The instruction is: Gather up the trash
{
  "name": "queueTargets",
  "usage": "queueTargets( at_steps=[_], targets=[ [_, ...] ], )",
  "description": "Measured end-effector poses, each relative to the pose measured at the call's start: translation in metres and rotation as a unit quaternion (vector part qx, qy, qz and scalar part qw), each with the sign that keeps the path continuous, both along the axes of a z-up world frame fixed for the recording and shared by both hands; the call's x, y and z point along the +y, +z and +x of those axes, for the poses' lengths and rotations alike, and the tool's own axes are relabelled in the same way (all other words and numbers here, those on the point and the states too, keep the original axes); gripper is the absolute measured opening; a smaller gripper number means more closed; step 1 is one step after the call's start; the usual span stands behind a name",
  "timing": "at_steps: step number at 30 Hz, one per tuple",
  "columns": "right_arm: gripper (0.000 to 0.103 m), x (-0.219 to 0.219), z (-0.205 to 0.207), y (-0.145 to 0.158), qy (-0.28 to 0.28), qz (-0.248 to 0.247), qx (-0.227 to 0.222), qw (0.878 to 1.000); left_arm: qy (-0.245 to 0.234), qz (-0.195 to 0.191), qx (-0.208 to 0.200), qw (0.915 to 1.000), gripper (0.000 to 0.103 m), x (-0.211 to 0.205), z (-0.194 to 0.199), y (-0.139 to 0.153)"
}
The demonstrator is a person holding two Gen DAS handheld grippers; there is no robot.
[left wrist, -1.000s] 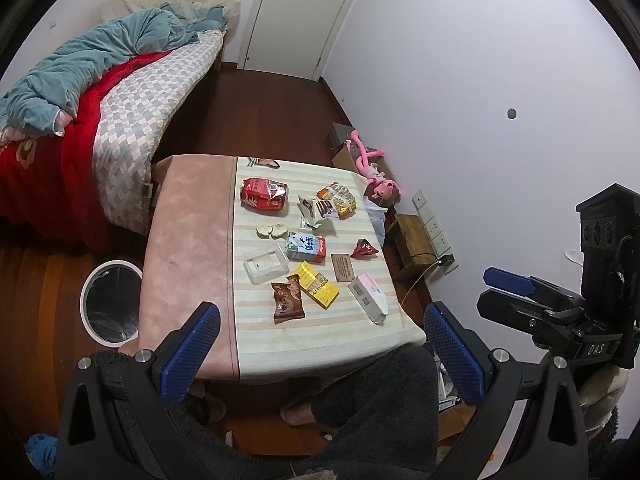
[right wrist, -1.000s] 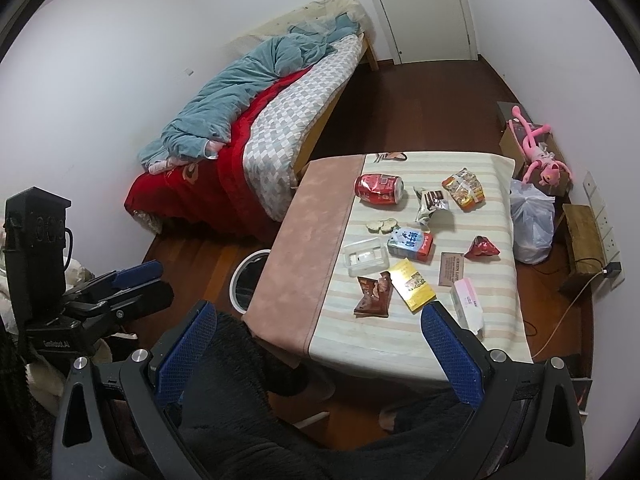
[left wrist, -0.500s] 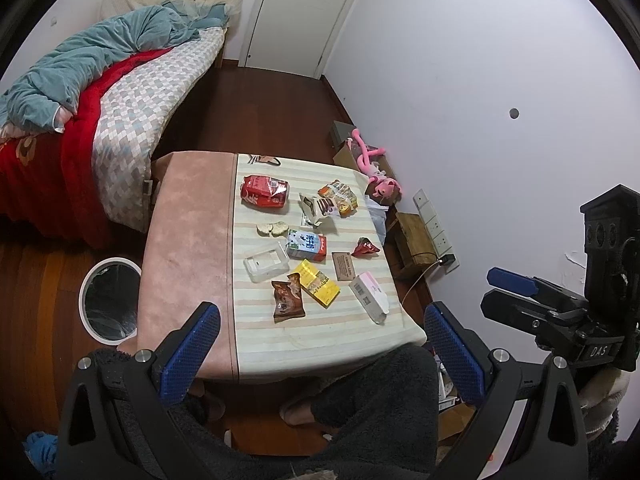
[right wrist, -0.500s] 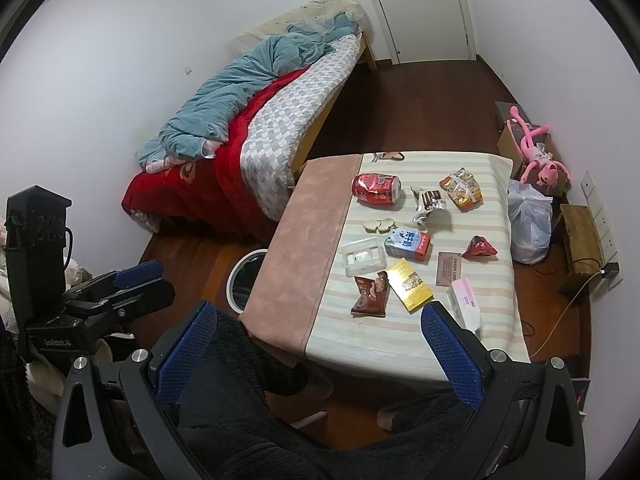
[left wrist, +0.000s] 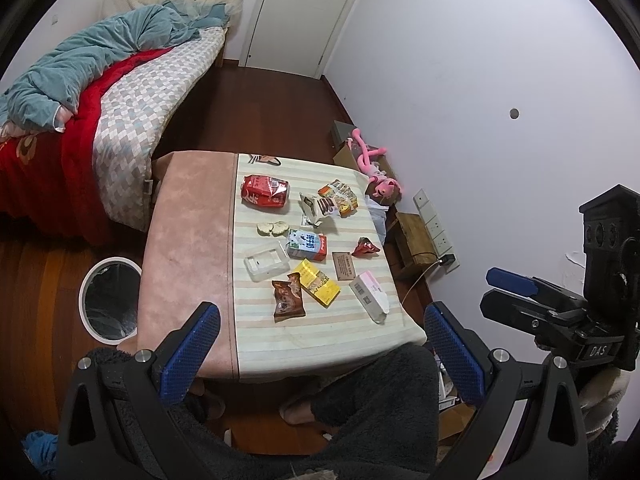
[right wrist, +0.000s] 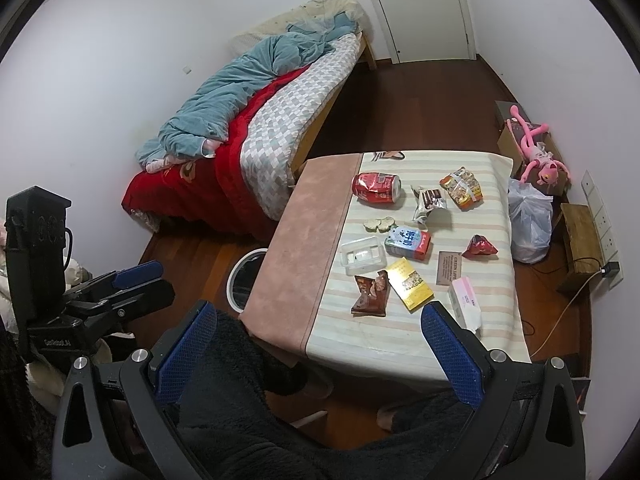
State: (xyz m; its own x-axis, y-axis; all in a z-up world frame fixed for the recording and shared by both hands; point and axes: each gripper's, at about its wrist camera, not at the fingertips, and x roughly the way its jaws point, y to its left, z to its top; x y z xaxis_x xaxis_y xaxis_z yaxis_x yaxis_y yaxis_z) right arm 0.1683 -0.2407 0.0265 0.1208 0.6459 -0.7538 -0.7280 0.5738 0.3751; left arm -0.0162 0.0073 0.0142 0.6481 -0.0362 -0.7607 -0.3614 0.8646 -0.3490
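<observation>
Trash lies spread over the striped tabletop [left wrist: 320, 344]: a crushed red can [left wrist: 265, 192], a brown snack wrapper [left wrist: 288, 298], a yellow packet [left wrist: 318, 282], a blue-white milk carton [left wrist: 306, 244], a clear plastic tray [left wrist: 267, 260], a white-pink box [left wrist: 370, 296] and a red crumpled wrapper [left wrist: 366, 247]. A white-rimmed trash bin [left wrist: 110, 298] stands on the floor left of the table. My left gripper [left wrist: 320, 320] is open and held high over the near table edge. My right gripper [right wrist: 316, 320] is also open and holds nothing; the can [right wrist: 376, 187] lies far ahead of it.
A bed [left wrist: 120, 120] with red and teal bedding runs along the left. A person's dark fleece-clad legs [left wrist: 372, 400] sit under the near table edge. A pink plush toy [left wrist: 372, 168], a white plastic bag [right wrist: 528, 220] and a wooden stool [right wrist: 580, 240] are on the right by the wall.
Both views have shifted only slightly. Nothing on the table has moved, and both grippers stay open.
</observation>
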Motion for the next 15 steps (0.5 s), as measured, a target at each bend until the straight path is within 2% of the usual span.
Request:
queueTargets(
  at_steps=[15],
  targets=[
    [0.103,0.0031,-0.001,0.0035,0.003,0.006,-0.002,1.0,0.0,0.002,0.0,1.0,0.103,0.001,0.0003,0.0012]
  ],
)
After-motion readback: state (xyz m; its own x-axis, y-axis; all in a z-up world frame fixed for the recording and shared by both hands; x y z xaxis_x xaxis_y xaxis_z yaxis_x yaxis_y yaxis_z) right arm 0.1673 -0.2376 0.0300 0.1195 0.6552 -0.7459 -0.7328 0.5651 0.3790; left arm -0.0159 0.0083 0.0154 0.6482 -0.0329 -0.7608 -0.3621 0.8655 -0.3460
